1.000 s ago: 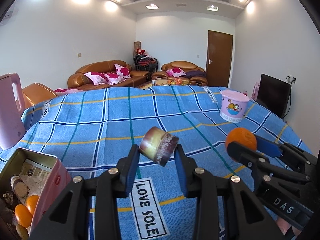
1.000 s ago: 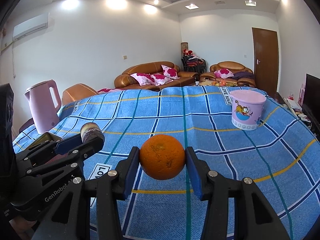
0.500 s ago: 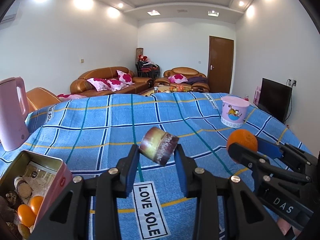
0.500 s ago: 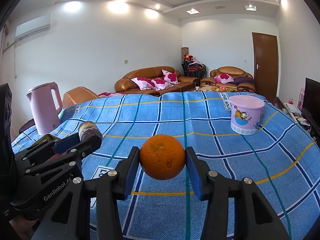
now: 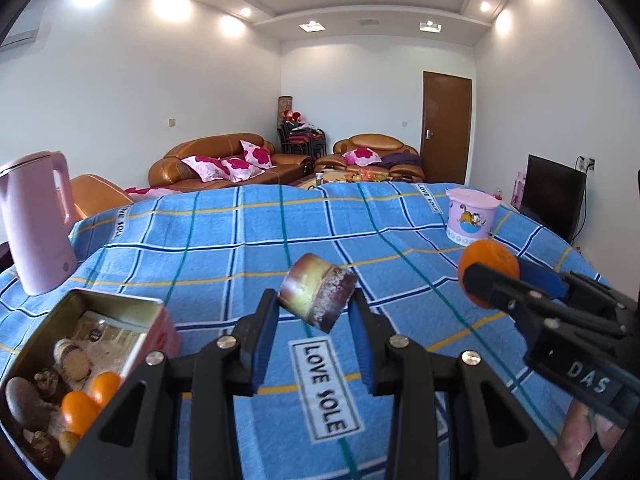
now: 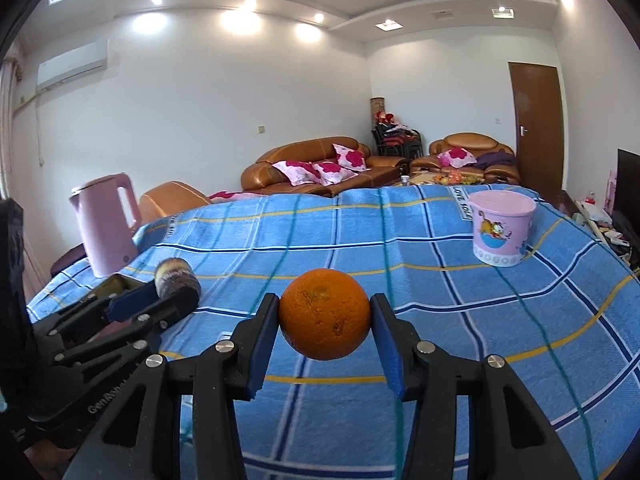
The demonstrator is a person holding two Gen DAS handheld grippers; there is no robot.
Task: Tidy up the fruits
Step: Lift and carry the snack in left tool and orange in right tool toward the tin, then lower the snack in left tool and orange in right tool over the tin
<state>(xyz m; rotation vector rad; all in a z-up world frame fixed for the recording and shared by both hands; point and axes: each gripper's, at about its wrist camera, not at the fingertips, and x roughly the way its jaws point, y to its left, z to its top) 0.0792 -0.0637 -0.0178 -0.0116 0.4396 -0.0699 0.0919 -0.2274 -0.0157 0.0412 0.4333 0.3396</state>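
Observation:
My left gripper [image 5: 316, 312] is shut on a short brown-and-yellow cut stalk piece [image 5: 316, 298], held above the blue checked cloth. It shows from the side in the right wrist view [image 6: 176, 276]. My right gripper [image 6: 324, 320] is shut on an orange [image 6: 324, 314], also held above the cloth; in the left wrist view the orange [image 5: 488, 268] sits at the right. An open pink tin [image 5: 156, 320] at the lower left holds small oranges [image 5: 80, 412] and brown pieces.
A pink kettle [image 5: 36, 224] stands at the far left of the table. A pink cartoon bucket [image 6: 500, 228] stands at the far right. The blue checked cloth [image 5: 240, 240] covers the table. Sofas and a door are beyond.
Both grippers have lifted and tilted slightly, so the table and tin sit lower and more in view. Both grips are unchanged.

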